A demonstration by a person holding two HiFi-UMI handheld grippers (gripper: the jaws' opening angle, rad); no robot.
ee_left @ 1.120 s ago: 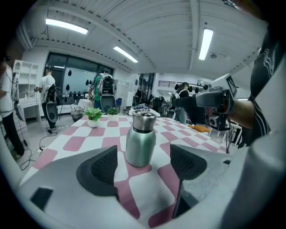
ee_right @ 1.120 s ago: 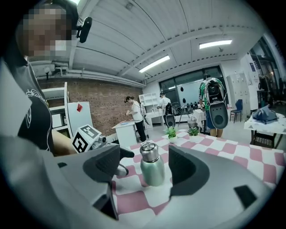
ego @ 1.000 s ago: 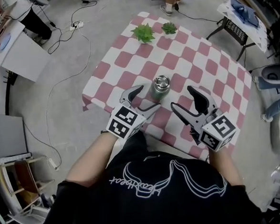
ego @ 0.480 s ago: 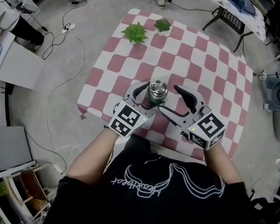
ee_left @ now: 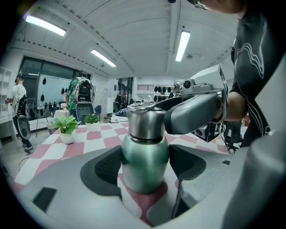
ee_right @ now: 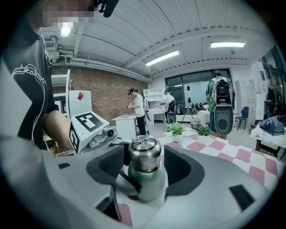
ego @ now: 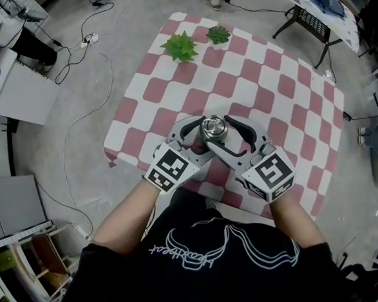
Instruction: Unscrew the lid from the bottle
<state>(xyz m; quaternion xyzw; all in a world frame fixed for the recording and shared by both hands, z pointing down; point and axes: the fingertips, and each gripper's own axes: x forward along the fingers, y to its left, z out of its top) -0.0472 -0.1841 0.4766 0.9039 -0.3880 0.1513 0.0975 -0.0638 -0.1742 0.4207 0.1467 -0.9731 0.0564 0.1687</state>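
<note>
Well, the lid [ee_right: 144,154] is not off yet. The bottle [ee_left: 145,150] (near the table [ego: 282,95] edge) is squeezed by the left gripper [ee_left: 146,164] — the right gripper [ee_right: 145,167] has just been closing round the lid, which is not yet pressed.

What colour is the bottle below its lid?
The bottle is metallic green, its lid silver; clearest in the left gripper view.

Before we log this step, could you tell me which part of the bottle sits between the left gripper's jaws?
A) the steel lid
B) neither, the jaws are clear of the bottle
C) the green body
C: in the left gripper view, the left gripper has its pads against the green body of the bottle, below the steel lid.
</note>
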